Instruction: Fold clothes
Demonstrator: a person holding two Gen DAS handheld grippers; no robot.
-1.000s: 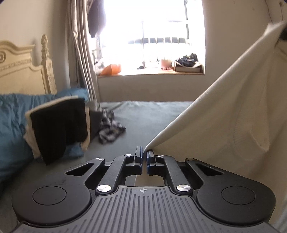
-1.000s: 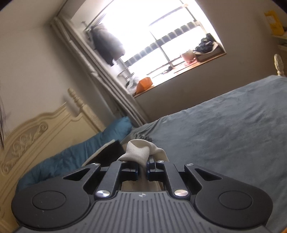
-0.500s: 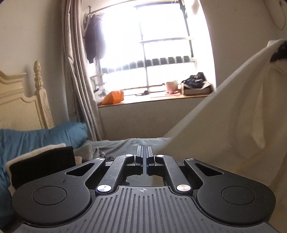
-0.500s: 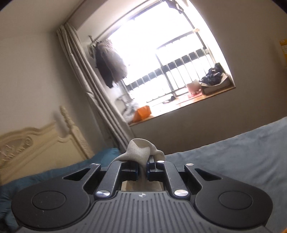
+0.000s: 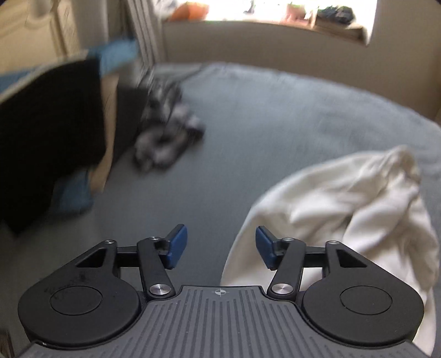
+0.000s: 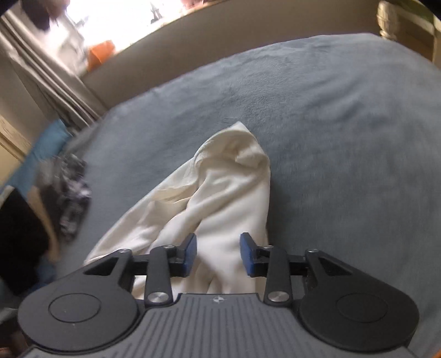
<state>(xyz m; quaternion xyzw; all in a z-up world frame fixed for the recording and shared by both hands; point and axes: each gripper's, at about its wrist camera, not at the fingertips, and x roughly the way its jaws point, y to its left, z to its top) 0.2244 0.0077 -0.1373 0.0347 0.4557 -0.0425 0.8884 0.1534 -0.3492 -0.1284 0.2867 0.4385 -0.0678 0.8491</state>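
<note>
A cream garment (image 6: 220, 198) lies crumpled in a loose heap on the grey-blue bed cover (image 6: 344, 124), its bunched top pointing toward the far side of the bed and its lower part spreading toward the near edge. The right tool (image 6: 217, 254) hangs just above it with its blue-padded fingers spread wide apart; cloth shows in the gap between them, but neither pad presses on it and the tool has hold of nothing. The left tool (image 5: 220, 245) is likewise wide open and empty, over bare bed cover, with the cream garment (image 5: 344, 209) lying to its right and running under its right finger. To the far left on the bed sits a small tangle of black-and-white patterned cloth (image 5: 168, 132), well apart from the garment. Left of that, a black piece of clothing (image 5: 49, 132) lies on a lighter, tan-looking layer, resting on a blue pillow (image 5: 74, 195); this side of the left view is blurred, so its details are hard to tell. Behind the pillow stands a cream headboard (image 5: 35, 30), and pale curtains (image 6: 46, 71) hang beside it. Along the far wall runs a window sill (image 5: 275, 19) in strong light, with an orange thing (image 6: 100, 53) and some dark items on it, too washed out to make out. The bed between the garment and the patterned cloth is open cover.
</note>
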